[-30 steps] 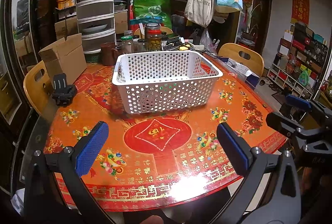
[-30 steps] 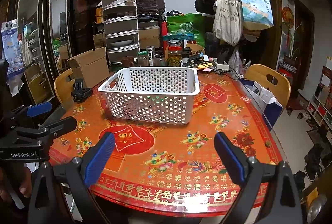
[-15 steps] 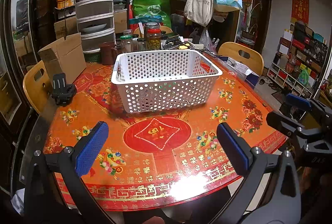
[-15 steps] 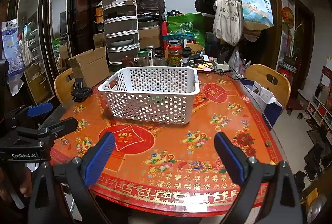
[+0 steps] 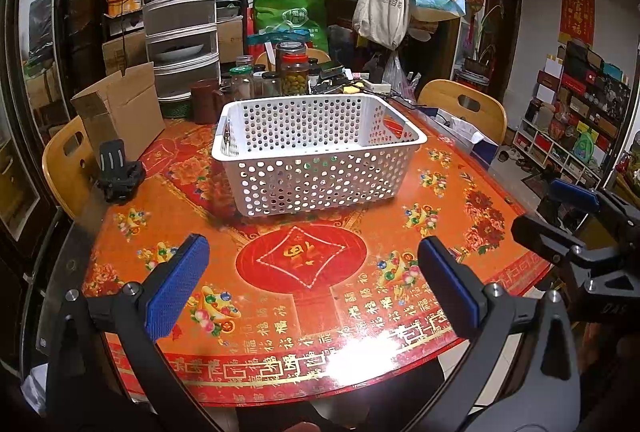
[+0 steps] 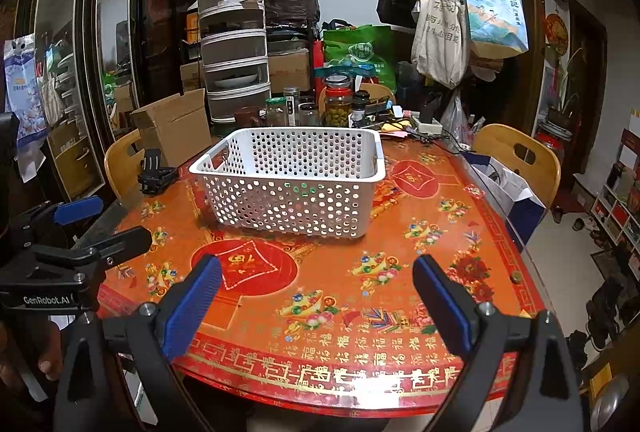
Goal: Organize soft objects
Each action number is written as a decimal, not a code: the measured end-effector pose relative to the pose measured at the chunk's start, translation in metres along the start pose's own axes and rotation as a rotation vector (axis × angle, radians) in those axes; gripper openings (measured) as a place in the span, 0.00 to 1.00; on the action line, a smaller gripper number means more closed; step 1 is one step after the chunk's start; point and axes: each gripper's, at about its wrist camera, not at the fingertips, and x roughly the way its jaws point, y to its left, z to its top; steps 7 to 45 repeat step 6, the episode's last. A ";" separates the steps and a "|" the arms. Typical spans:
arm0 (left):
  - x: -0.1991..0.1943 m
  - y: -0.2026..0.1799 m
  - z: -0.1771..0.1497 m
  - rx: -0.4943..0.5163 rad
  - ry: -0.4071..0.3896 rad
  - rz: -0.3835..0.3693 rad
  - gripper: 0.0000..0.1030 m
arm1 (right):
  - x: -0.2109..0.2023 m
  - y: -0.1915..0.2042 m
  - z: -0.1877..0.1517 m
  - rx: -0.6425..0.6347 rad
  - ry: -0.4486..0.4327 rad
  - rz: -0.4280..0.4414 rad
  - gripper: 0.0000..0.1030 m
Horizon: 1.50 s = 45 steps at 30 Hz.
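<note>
Left gripper (image 5: 312, 284): held low over the near edge of the table, blue pads spread wide apart, nothing between them.
Right gripper (image 6: 316, 296): also over the near edge, pads spread equally wide, holding nothing.
The two together: side by side and apart; each shows at the edge of the other's view, the right gripper at the far right of the left wrist view, the left one at the far left of the right wrist view.
Basket (image 5: 320, 148): white, perforated, rectangular, standing upright on the table beyond both grippers, well clear of the fingertips; its inside looks empty as far as can be seen.
Basket against the grippers: roughly ahead of the left one, ahead and a little to the left of the right one (image 6: 292, 184).
Soft objects: cannot tell where they are; none can be made out on the table.
Table (image 5: 360, 312): round, glossy red-orange cover with gold characters; bare between the grippers and the basket.
Black clip-like mount (image 5: 120, 176): on the table's left side, left of the basket and apart from it.
Cardboard box (image 5: 120, 108): open, behind the mount.
Jars (image 5: 294, 72): clustered behind the basket at the far edge.
Hand (image 6: 48, 356): gripping the left gripper's handle, partly visible.
</note>
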 end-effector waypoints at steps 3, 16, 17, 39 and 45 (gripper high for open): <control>-0.001 -0.002 -0.003 0.004 -0.004 -0.003 1.00 | 0.000 0.000 0.000 -0.001 0.000 0.000 0.93; -0.002 -0.002 -0.001 0.003 -0.006 -0.005 1.00 | 0.000 0.000 0.000 0.001 0.000 0.000 0.93; -0.002 -0.002 -0.001 0.003 -0.006 -0.005 1.00 | 0.000 0.000 0.000 0.001 0.000 0.000 0.93; -0.002 -0.002 -0.001 0.003 -0.006 -0.005 1.00 | 0.000 0.000 0.000 0.001 0.000 0.000 0.93; -0.002 -0.002 -0.001 0.003 -0.006 -0.005 1.00 | 0.000 0.000 0.000 0.001 0.000 0.000 0.93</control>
